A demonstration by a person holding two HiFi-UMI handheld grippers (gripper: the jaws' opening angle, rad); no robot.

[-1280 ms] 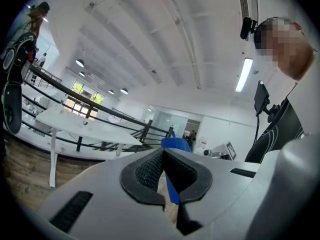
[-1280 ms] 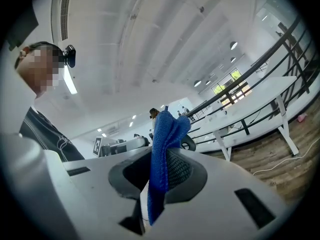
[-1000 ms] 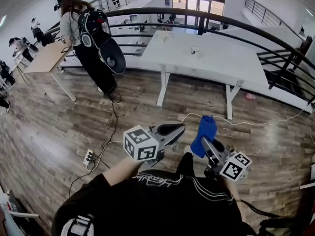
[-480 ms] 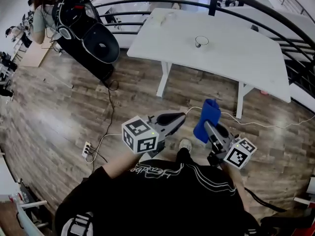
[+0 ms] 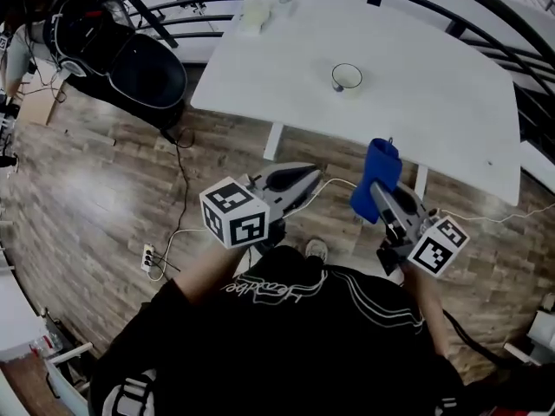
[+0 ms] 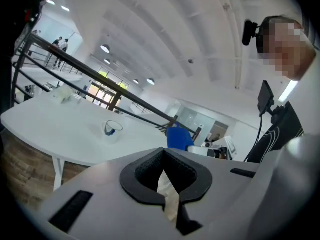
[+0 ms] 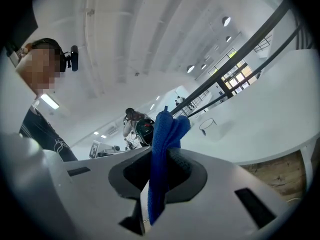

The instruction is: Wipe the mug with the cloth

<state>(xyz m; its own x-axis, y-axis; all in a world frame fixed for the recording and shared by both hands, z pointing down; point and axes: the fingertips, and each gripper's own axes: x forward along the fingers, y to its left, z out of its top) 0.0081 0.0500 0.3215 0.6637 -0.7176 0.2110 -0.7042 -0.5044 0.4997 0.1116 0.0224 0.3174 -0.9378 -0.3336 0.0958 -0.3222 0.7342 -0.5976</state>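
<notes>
The mug (image 5: pixel 346 77) stands upright near the middle of the white table (image 5: pixel 451 120), alone and untouched. We judge the step in hand to be the approach: wiping has not begun, as both tongs hang over the wooden floor, short of the table's near edge.

From the mug, the blue cloth (image 5: pixel 379 167) is between 5 and 6 o'clock, well apart from it. The right gripper (image 5: pixel 384 194) is clamped on the cloth, which stands up out of the jaws in a folded bunch. At 7 o'clock from the mug, the left gripper (image 5: pixel 305 174) has its jaws together. Only a pale sliver shows in their notch, and we cannot tell what it is.

Next, we think both tongs must go forward, toward 12 o'clock, over the table. The left jaws would need to part to steady the mug by its rim or handle, while the right brings the cloth's free end against the wall.

We count one mug, one cloth, two grippers and one table within reach. One small pale object (image 5: pixel 251 11) lies at 10 o'clock from the mug, too blurred to name. A person with a black backpack (image 5: pixel 130 63) is at 9 o'clock.
</notes>
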